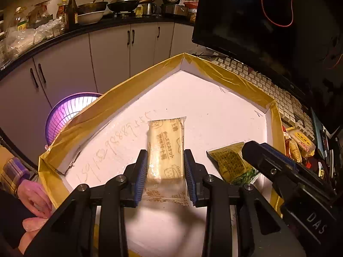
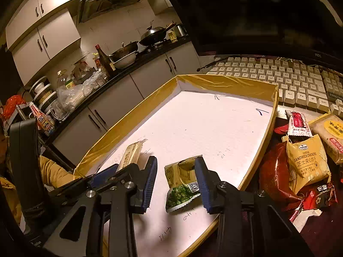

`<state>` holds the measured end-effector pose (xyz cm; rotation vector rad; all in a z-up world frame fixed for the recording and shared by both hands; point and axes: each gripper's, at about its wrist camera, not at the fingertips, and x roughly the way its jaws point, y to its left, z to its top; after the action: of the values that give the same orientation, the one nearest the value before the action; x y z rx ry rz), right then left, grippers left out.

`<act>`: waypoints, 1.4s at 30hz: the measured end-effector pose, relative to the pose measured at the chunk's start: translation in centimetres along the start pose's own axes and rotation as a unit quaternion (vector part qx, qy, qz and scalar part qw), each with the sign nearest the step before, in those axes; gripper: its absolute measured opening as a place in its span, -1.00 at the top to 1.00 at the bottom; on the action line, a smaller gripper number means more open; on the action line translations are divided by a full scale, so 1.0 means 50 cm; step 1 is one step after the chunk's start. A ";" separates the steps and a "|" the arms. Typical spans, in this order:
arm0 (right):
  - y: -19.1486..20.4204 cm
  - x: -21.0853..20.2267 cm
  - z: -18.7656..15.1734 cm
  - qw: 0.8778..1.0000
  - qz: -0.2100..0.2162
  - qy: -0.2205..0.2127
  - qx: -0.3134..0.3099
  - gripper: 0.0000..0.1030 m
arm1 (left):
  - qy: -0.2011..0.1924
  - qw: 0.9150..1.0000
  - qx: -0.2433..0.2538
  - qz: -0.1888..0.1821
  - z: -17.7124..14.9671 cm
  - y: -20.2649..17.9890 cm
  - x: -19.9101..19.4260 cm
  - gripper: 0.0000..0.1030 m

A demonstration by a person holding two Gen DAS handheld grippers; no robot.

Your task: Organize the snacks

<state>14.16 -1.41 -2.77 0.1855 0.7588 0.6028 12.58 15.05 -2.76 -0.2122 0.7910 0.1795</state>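
Observation:
My left gripper (image 1: 165,152) is shut on a pale biscuit packet (image 1: 166,147), its blue pads pressing both long sides just above the white tray (image 1: 214,111). In the right wrist view that packet (image 2: 131,154) sticks out past the left gripper's fingers (image 2: 103,175). My right gripper (image 2: 175,159) stands open over the tray's near right part. A crumpled yellow and green pea snack packet (image 2: 182,182) lies on the tray floor between its fingers, close to the right pad and apart from the left one. The left wrist view shows this packet (image 1: 231,162) beside a right-gripper finger (image 1: 268,156).
The tray has a yellow-taped rim (image 2: 225,81). A pile of snack packets (image 2: 304,162) lies right of it. Behind it are a keyboard (image 2: 278,75) and a dark monitor (image 1: 257,21). A purple-lit round heater (image 1: 68,115) stands at the far left, and a person's hand (image 1: 34,201) is at the tray's left corner.

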 end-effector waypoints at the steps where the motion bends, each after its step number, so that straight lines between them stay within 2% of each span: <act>1: -0.001 -0.002 -0.001 1.000 0.000 -0.001 0.000 0.15 | 0.000 1.000 0.002 0.001 0.000 -0.001 -0.001 0.40; 4: -0.006 -0.009 0.000 1.000 0.001 -0.009 0.004 -0.04 | -0.005 1.000 0.002 0.003 0.001 -0.003 -0.006 0.38; 8: -0.008 -0.015 0.001 1.000 0.004 -0.013 0.008 -0.07 | -0.002 1.000 0.014 0.005 0.000 -0.009 -0.004 0.37; 11: -0.008 -0.023 0.002 1.000 0.007 -0.020 0.013 -0.23 | -0.012 1.000 0.008 0.001 0.002 -0.008 -0.015 0.17; 14: -0.013 -0.036 0.004 0.999 0.015 -0.030 0.019 -0.24 | -0.023 1.000 0.007 0.002 0.003 -0.013 -0.033 -0.09; 18: -0.039 -0.081 -0.007 0.998 0.026 -0.040 0.044 -0.28 | -0.048 0.999 0.019 -0.009 -0.001 -0.030 -0.077 -0.09; 21: -0.077 -0.131 -0.030 0.996 0.024 -0.042 0.070 -0.33 | -0.055 0.997 0.042 -0.036 -0.010 -0.066 -0.112 -0.09; 24: -0.131 -0.180 -0.064 0.994 0.005 -0.038 0.105 -0.39 | -0.055 0.993 0.065 -0.077 -0.025 -0.109 -0.135 -0.15; 28: -0.196 -0.218 -0.103 0.989 -0.023 -0.038 0.139 -0.39 | -0.043 0.989 0.092 -0.108 -0.051 -0.160 -0.151 -0.15; 31: -0.237 -0.230 -0.116 0.984 -0.011 -0.035 0.173 -0.39 | -0.037 0.987 0.106 -0.115 -0.067 -0.186 -0.157 -0.15; 35: -0.245 -0.245 -0.120 0.983 -0.011 -0.055 0.176 -0.39 | -0.030 0.985 0.123 -0.119 -0.085 -0.213 -0.163 -0.15; 42: -0.249 -0.242 -0.122 0.983 -0.004 -0.056 0.175 -0.39 | -0.010 0.984 0.128 -0.122 -0.097 -0.227 -0.148 -0.15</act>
<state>8.60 -18.87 -4.59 0.5366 0.7518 0.4428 6.87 2.27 0.64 -0.0627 0.7526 -0.1506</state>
